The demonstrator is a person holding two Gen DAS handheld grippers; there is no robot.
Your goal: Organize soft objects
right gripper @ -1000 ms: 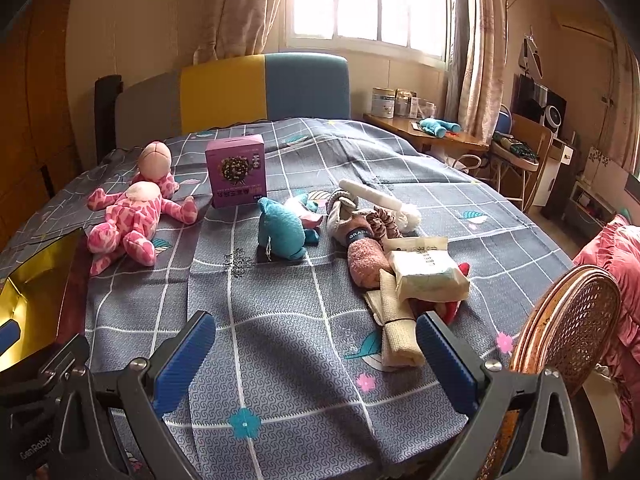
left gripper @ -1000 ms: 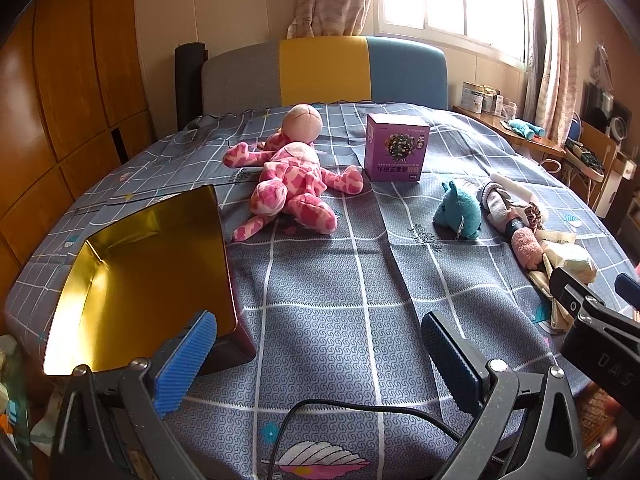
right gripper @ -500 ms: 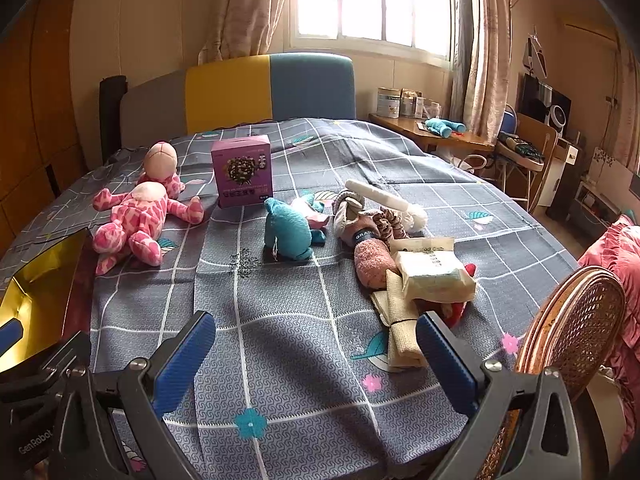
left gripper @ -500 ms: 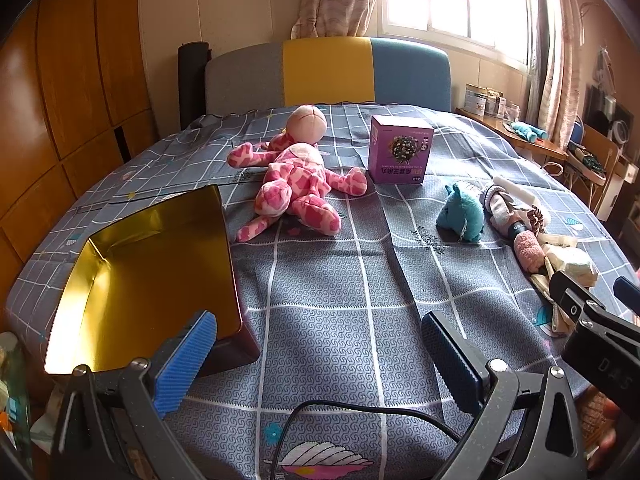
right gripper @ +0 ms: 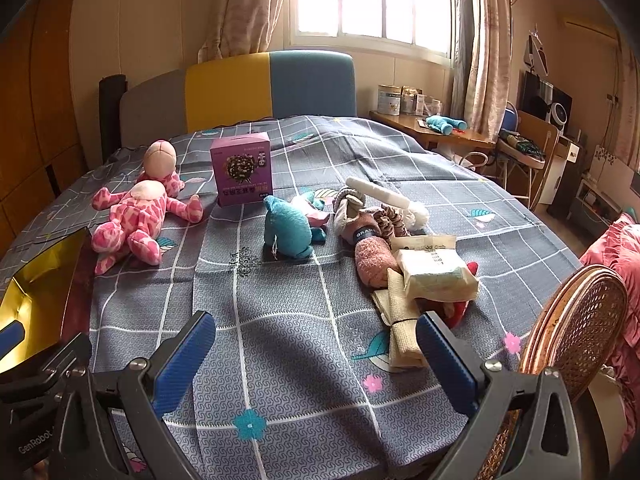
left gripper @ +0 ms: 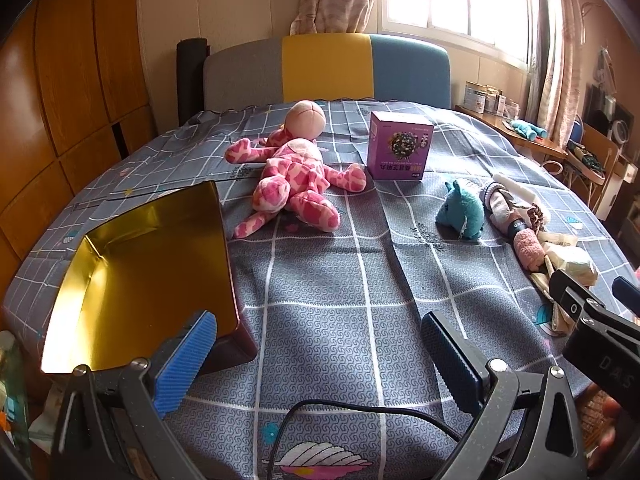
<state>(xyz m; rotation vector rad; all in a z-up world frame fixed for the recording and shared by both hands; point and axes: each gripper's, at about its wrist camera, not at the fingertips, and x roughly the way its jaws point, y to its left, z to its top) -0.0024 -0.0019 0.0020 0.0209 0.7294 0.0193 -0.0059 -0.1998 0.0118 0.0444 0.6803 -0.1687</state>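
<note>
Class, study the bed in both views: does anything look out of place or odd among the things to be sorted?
Yes. The purple box is a stiff carton standing upright among soft toys, its print upside down. The gold tin lies empty.

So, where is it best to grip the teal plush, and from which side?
Probably the teal plush by its rounded body, from above with the right hand-held gripper. It lies low on the bed, with bare cover on the near side; socks crowd its right.
</note>
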